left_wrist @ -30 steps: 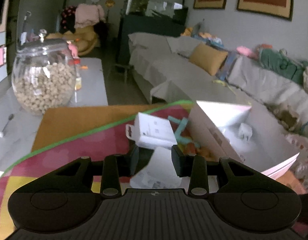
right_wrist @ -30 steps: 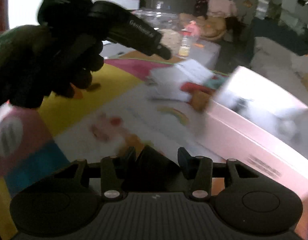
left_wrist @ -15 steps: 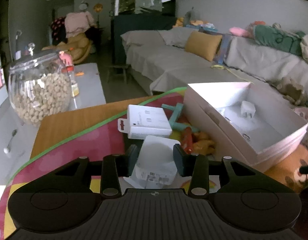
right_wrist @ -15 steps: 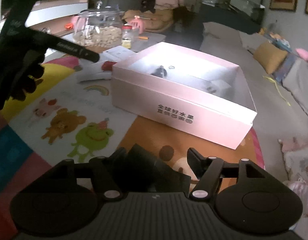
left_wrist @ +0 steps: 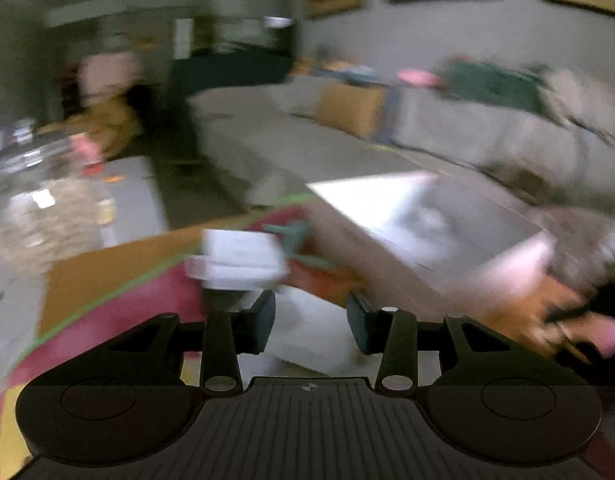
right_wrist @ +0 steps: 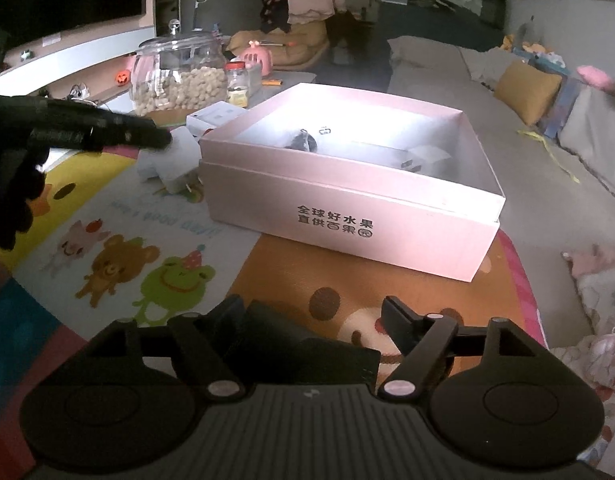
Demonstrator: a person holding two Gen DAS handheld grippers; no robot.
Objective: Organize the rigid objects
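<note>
Pink box: we are looking at an open pink cardboard box (right_wrist: 347,216) sitting on the colourful cartoon play mat (right_wrist: 119,240).
White packet: the small white packet (right_wrist: 171,160) is sitting just beside the box's left wall, not inside.
Left tongs: the left tongs (left_wrist: 310,320) have just been opening a little, with the packet between them. The blur is hiding whether they are squeezing it.
Right tongs: the right tongs (right_wrist: 311,316) have just been opening wide. A flat black thing (right_wrist: 307,352) is leaning on one finger only.
Meaning: we are guessing the black thing is being let go, and the packet is waiting for the box.
</note>
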